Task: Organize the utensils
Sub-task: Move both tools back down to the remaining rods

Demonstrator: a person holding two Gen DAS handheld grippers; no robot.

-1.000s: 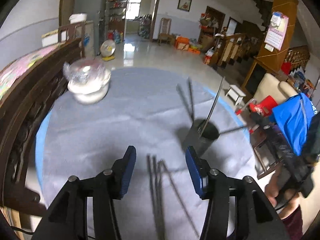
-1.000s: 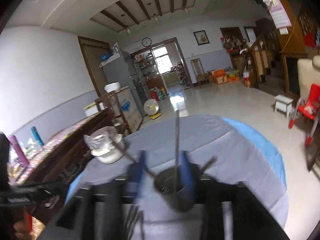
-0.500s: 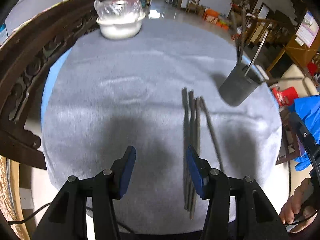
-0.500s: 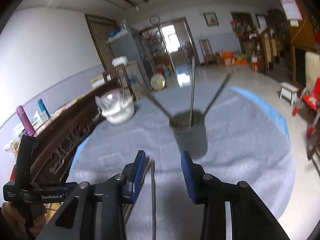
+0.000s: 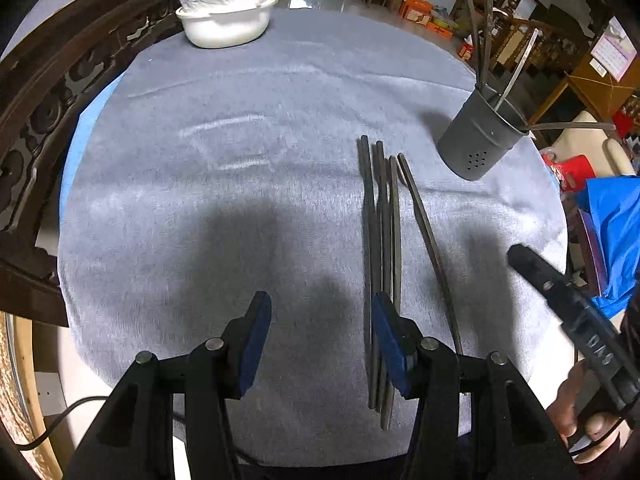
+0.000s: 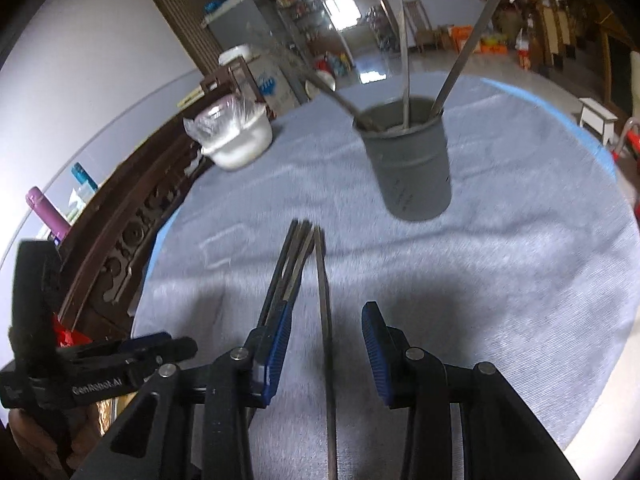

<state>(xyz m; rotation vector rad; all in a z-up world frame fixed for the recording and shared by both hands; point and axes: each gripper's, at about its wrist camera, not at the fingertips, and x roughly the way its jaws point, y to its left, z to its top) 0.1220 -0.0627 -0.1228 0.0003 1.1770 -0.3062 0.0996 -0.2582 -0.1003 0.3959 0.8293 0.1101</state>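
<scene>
Several dark chopsticks (image 5: 376, 232) lie side by side on the grey cloth, and a single chopstick (image 5: 424, 240) lies angled just right of them. My left gripper (image 5: 320, 328) hovers low over the cloth, open and with nothing between its fingers; its right pad (image 5: 386, 332) sits over the near end of the bundle. My right gripper (image 6: 326, 340) is open and straddles the single chopstick (image 6: 325, 300), its pads clear of it. The bundle (image 6: 294, 264) runs under its left finger. A grey holder (image 6: 412, 160) (image 5: 476, 140) with several utensils stands beyond.
A white bowl (image 5: 224, 20) (image 6: 236, 140) covered with a plastic bag sits at the far left of the round table. A carved wooden bench back (image 5: 36, 112) borders the left edge. The other hand-held gripper (image 5: 560, 300) (image 6: 92, 364) shows in each view.
Both grippers have come down toward the table and tipped downward. The right jaws have narrowed and now stand either side of the single chopstick. The left jaws kept their width.
</scene>
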